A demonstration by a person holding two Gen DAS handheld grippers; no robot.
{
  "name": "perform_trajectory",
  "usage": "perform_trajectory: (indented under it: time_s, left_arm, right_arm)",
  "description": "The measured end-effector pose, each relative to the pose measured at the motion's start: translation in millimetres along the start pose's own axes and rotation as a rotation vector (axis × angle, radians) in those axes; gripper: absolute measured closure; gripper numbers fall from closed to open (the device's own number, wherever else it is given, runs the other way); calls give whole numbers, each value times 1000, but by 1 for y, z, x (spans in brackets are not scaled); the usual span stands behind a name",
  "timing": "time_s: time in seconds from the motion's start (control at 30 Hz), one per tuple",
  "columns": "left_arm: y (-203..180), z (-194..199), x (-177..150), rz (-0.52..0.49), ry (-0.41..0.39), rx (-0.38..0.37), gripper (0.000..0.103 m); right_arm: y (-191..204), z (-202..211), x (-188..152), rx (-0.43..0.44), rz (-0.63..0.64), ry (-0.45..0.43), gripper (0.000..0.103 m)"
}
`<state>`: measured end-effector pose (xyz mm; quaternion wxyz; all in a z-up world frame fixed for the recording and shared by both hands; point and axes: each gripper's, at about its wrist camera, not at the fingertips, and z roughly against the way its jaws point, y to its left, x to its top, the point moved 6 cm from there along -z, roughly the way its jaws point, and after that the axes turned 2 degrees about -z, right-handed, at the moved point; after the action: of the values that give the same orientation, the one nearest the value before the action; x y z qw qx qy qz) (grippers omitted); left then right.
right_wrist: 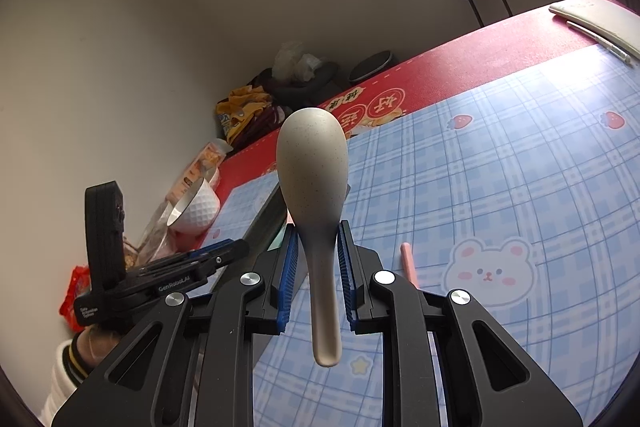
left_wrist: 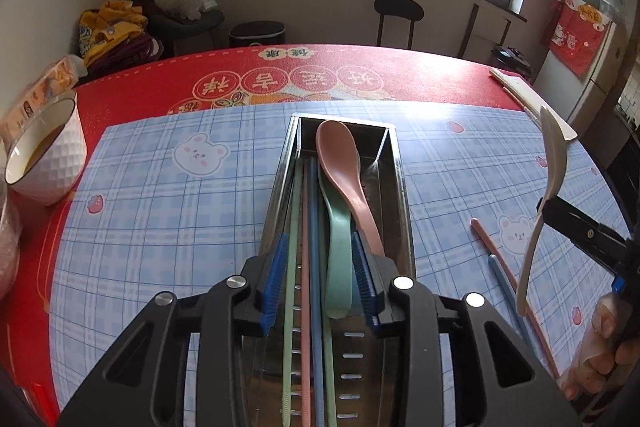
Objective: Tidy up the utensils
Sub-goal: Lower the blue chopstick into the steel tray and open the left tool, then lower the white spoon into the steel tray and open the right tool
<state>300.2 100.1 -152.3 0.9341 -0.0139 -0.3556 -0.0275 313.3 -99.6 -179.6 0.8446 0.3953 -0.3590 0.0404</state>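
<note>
A long metal tray (left_wrist: 401,187) lies on the blue checked mat, running away from me. Inside it are a pink spoon (left_wrist: 340,163), a green spoon (left_wrist: 340,251) and green, pink and blue chopsticks (left_wrist: 305,267) along its left side. My left gripper (left_wrist: 320,277) hovers over the tray's near half with its jaws apart; the green spoon's handle lies below them, untouched by the pads. My right gripper (right_wrist: 318,263) is shut on the handle of a beige spoon (right_wrist: 314,171), held bowl-up above the mat, right of the tray. The beige spoon (left_wrist: 548,187) also shows in the left wrist view.
A pink chopstick (left_wrist: 500,255) and a blue chopstick (left_wrist: 508,291) lie loose on the mat right of the tray. A white bowl (left_wrist: 48,163) and snack packets stand at the table's left edge. A beige flat case (right_wrist: 600,23) lies at the far right.
</note>
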Motion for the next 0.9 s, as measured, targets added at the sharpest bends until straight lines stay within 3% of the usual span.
perform_trajectory:
  time_s: [0.1,0.37,0.6,0.9]
  left_arm:
    - [-1,14,-8,-34,-76,23,61]
    - [8,41,-36,-64,-216,54,12]
    - [23,61,-36,-18,-310,44,6]
    - [31,59,-40,28,-304,25,6]
  right_arm:
    - [0,-5,-3,-10,7,10,83]
    - [3,-14,-10,-28,27,33,83]
    - [5,-23,-14,-45,43,52,83]
    - [19,-28,-22,-64,85,59,83]
